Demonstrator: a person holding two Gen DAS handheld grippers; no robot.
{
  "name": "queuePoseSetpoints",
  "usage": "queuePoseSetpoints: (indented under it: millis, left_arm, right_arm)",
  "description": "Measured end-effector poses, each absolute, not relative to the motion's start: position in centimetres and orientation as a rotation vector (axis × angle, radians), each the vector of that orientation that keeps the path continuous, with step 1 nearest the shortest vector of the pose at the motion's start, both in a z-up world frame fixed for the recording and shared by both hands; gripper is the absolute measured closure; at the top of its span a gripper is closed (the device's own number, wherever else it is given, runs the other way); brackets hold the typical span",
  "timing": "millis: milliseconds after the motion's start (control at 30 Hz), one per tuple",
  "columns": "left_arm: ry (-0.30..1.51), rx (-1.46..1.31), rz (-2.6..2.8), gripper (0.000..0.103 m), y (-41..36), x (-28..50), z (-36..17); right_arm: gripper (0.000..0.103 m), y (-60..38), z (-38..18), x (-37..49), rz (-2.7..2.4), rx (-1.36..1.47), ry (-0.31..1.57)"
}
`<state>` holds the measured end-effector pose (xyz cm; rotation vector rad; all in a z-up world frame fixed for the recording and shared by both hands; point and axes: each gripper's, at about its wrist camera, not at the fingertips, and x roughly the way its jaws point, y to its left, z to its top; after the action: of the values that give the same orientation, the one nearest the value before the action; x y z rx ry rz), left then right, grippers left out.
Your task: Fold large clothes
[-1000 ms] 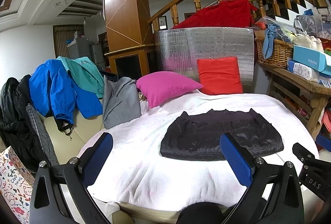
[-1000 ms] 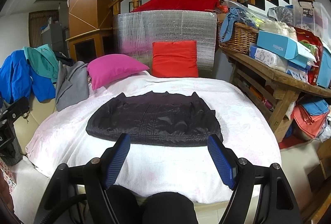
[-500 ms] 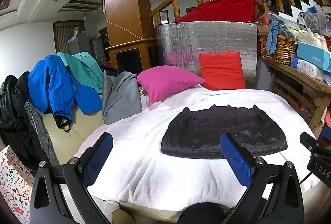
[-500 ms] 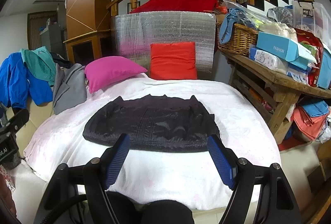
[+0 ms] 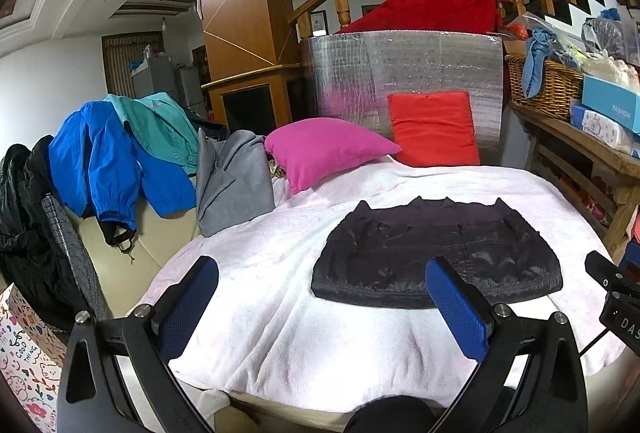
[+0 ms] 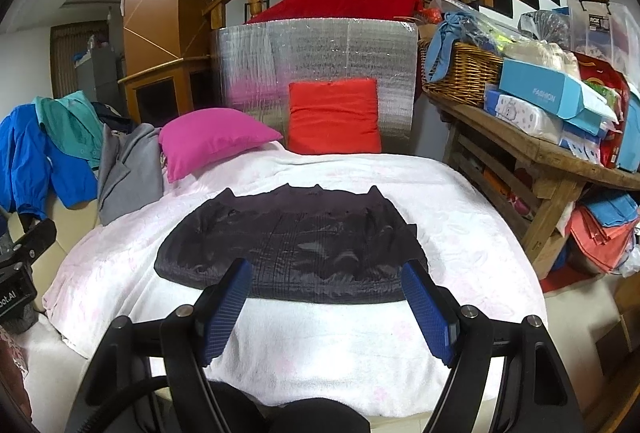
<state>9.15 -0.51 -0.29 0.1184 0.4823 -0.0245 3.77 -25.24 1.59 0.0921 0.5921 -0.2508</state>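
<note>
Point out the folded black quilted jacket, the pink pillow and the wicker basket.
Folded black quilted jacket [image 6: 292,245]: right wrist view, middle of its top panel.
Pink pillow [image 6: 212,139]: right wrist view, centre of its face.
Wicker basket [image 5: 548,85]: left wrist view, woven front wall.

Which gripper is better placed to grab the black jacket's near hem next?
Right, probably. The right gripper is open and lined up with the black jacket, its fingertips framing the near hem. The left gripper, also open, sits off to the jacket's left, mostly over the white blanket.

Both grippers [image 5: 322,275] [image 6: 328,279] agape, empty.
</note>
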Motion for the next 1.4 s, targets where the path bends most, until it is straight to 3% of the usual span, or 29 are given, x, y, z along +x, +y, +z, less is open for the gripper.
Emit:
queuePoseSetpoints:
  millis: [1400]
  left_arm:
    - [0.572,0.146,-0.006,0.000,-3.0,17.3,-3.3]
  right_arm:
    - [0.023,-28.7,-3.7,11.8,-0.267,0.155,0.716]
